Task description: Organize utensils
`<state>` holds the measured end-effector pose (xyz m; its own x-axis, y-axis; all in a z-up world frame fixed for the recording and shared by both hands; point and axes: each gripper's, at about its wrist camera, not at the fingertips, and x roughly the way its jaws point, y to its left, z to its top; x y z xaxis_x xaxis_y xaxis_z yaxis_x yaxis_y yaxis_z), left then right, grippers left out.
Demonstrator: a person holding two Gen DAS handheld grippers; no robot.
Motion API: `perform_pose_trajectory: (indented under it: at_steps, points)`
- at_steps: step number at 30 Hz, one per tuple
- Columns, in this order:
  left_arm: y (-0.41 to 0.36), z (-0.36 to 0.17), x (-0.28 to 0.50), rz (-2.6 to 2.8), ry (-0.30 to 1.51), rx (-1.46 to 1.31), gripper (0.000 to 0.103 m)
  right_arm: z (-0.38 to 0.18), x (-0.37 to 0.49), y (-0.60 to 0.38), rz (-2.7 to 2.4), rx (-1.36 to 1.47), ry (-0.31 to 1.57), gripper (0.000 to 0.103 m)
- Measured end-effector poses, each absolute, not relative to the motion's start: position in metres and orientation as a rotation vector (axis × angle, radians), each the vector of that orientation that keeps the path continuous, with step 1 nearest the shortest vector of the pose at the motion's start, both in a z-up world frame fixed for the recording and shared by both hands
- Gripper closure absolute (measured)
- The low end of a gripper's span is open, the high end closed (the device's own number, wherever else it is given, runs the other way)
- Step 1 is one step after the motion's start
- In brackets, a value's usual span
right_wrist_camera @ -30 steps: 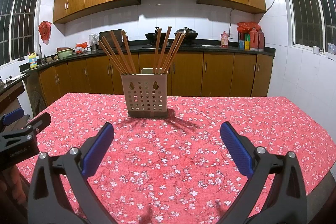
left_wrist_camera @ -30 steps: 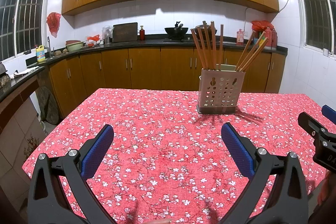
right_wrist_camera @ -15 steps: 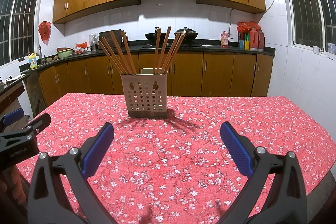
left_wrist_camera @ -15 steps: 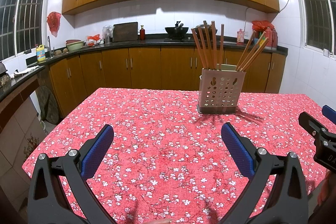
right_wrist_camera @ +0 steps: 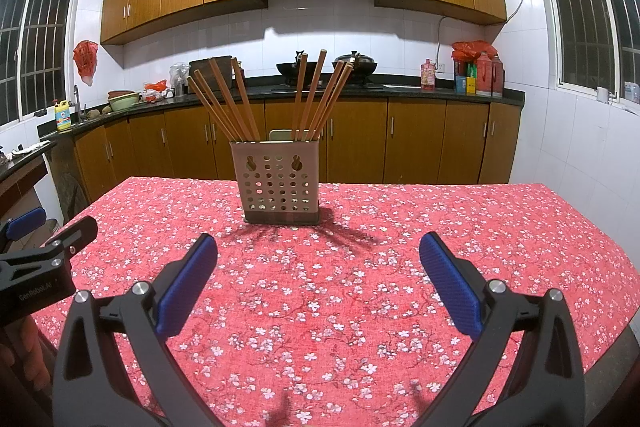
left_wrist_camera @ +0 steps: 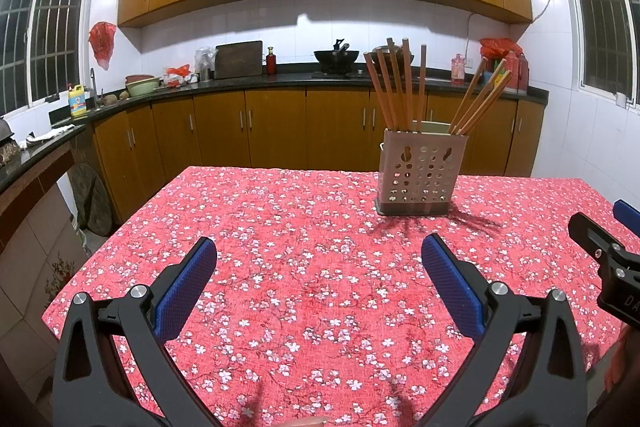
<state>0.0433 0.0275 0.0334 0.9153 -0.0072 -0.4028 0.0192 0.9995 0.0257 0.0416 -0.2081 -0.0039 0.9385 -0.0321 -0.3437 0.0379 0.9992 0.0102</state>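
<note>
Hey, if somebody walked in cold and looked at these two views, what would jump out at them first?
The red flowered tablecloth fills the lower half of both views. On it, toward the far edge, stands a perforated holder with two fans of wooden chopsticks leaning outward. Up close, the left gripper and right gripper are both open, blue pads apart, holding nothing.
</note>
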Motion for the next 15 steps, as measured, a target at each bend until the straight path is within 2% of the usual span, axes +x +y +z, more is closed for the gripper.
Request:
perform_pose_trajectory:
  at_steps: [15]
  points:
    - [0.0265, 0.0305, 0.0434, -0.015, 0.418, 0.027, 0.002, -0.0092, 0.0408, -0.2075, -0.033, 0.019, 0.356, 0.004]
